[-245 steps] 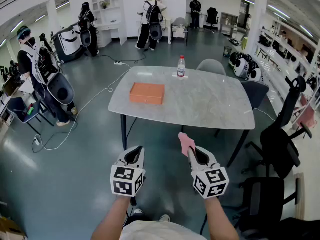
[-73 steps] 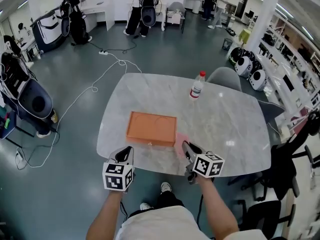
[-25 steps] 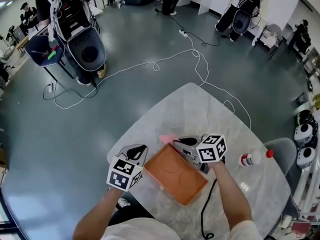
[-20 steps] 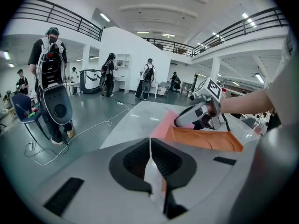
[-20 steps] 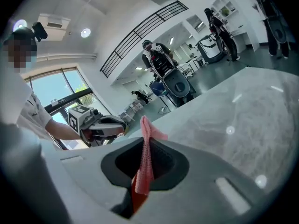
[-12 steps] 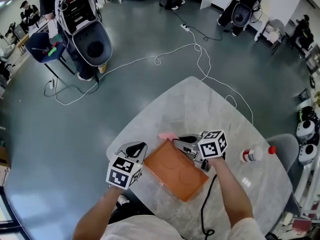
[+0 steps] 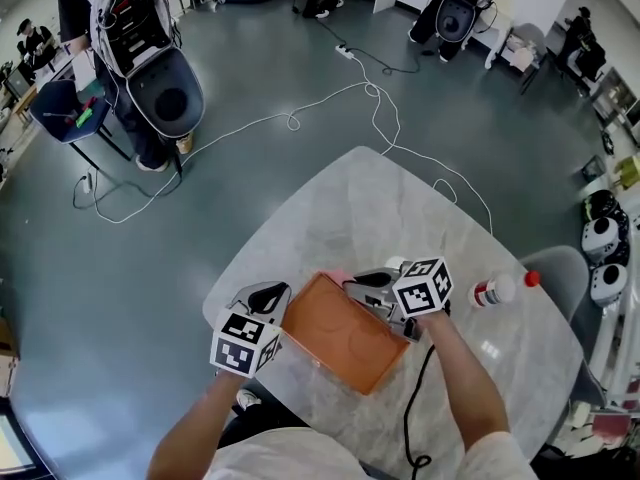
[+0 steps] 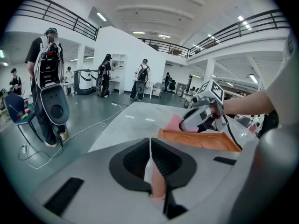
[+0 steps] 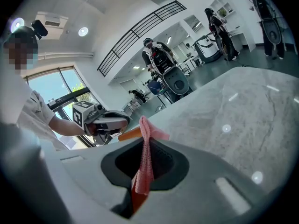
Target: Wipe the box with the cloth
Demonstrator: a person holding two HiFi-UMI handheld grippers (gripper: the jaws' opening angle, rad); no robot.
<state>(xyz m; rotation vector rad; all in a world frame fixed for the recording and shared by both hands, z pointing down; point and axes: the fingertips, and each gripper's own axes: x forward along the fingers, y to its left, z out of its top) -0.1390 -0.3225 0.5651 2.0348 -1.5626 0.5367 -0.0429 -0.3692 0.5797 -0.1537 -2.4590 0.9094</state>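
While right hand-held gripper [image 7: 352, 286] pinches cloth [image 9: 145, 141] (pink) at box [image 7: 345, 336] edge | left hand-held gripper [image 7: 268, 294] pressed together

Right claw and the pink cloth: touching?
Touching. The right gripper view shows the pink cloth pinched between the shut jaws of the right claw, its top sticking out above them.
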